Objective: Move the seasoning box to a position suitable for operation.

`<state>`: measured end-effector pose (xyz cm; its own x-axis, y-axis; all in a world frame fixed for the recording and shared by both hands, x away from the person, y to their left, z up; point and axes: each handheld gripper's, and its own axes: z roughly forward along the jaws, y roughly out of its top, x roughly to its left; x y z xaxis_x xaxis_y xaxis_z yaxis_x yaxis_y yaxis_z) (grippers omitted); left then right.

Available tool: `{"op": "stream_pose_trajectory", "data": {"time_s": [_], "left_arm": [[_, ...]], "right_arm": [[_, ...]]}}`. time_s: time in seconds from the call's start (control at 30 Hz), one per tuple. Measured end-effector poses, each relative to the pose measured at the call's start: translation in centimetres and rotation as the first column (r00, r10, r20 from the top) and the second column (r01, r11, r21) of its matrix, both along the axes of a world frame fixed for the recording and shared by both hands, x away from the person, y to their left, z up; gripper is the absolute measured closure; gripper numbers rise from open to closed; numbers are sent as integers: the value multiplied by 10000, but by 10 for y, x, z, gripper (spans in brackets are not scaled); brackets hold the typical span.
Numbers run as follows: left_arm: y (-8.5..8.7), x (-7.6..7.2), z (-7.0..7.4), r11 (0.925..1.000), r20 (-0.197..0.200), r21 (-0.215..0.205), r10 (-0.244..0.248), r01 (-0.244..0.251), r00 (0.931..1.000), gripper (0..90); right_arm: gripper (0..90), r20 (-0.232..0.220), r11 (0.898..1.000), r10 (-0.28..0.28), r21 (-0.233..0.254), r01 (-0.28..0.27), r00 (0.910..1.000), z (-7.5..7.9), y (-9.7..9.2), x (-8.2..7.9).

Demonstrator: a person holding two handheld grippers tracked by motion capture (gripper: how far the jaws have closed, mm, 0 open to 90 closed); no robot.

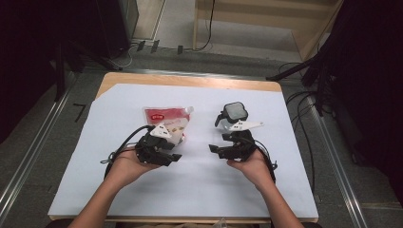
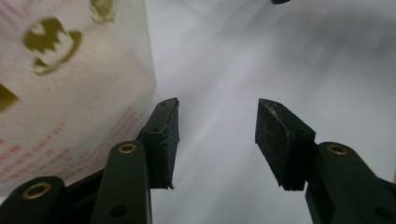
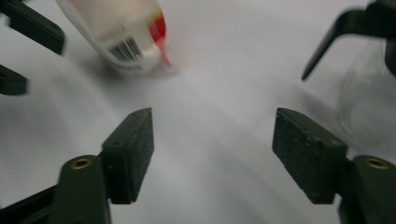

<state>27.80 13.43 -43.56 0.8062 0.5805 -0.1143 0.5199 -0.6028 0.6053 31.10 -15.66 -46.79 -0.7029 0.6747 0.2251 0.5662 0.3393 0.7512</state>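
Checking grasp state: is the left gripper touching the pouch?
Cannot tell. The left gripper view shows the left gripper open and empty, the pouch beside its outer jaw, no gap visible.

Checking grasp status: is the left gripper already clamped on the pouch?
No, the left gripper stands open with nothing between its pads, and the pouch lies beside it.

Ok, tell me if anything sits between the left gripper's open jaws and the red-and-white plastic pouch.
Nothing visible does. The left gripper stands open with bare white table cover between its pads, and the red-and-white plastic pouch lies right beside its left jaw. The glass jug with the black lid stands off by the right gripper.
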Motion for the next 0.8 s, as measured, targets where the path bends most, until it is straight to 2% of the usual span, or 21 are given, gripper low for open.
{"op": "stream_pose_trajectory", "data": {"time_s": [0.03, 0.07, 0.1, 0.17, 0.3, 0.33, 0.4, 0.43, 0.47, 0.5, 0.53, 0.57, 0.63, 0.73, 0.8], "left_arm": [[1, 1, -1, 9998, -362, -159, -159, 153, 9992, 522], [1, 1, -1, 9998, -362, -159, -159, 153, 9992, 534], [2, 1, -1, 9988, -732, -391, -337, 309, 9967, 509], [3, 2, -2, 9978, -809, -495, -485, 445, 9955, 483], [2, -2, -4, 9941, -854, -721, -867, 806, 9926, 487], [1, -3, -3, 9931, -782, -727, -972, 915, 9922, 476], [-2, -7, -3, 9907, -289, -551, -1260, 1243, 9916, 448], [-2, -7, -3, 9907, -289, -551, -1260, 1243, 9916, 443], [-3, -9, -3, 9887, 83, -481, -1420, 1422, 9898, 440], [-2, -9, -3, 9883, 202, -459, -1450, 1458, 9892, 435], [-2, -9, -3, 9883, 202, -459, -1450, 1458, 9892, 427], [0, -9, -3, 9883, 241, -518, -1425, 1436, 9895, 422], [2, -8, -2, 9891, 140, -587, -1344, 1350, 9908, 410], [3, -9, -2, 9901, 91, -635, -1246, 1250, 9922, 405], [5, -9, -1, 9902, 63, -728, -1194, 1196, 9928, 407]], "right_arm": [[311, -117, 9996, -80, -275, 77, 9999, -2, 0, -1], [311, -199, 9992, -81, -392, 73, 9998, -4, 1, -3], [311, -197, 9991, -35, -418, 27, 9998, -5, 1, -4], [306, -42, 9988, -41, -497, 39, 10000, -5, -1, -6], [309, 142, 9991, -147, -399, 152, 9998, -4, -2, -7], [328, 177, 9991, -175, -391, 182, 9997, -5, -2, -7], [344, 130, 9978, -98, -652, 107, 9999, -8, -2, -6], [344, 130, 9978, -98, -652, 107, 9999, -8, -2, -6], [365, 6, 9987, -50, -512, 50, 10000, -8, -3, -6], [367, 5, 9992, -20, -389, 20, 10000, -7, -3, -6], [367, 5, 9992, -20, -389, 20, 10000, -7, -3, -6], [364, 175, 9999, -29, -151, 32, 9998, -4, -4, -6], [349, 403, 9999, -21, -133, 26, 9992, -3, -3, -6], [343, 456, 9999, -95, -107, 100, 9989, -3, -2, -4], [355, 403, 9999, -64, 92, 60, 9992, -2, -2, -3]]}}
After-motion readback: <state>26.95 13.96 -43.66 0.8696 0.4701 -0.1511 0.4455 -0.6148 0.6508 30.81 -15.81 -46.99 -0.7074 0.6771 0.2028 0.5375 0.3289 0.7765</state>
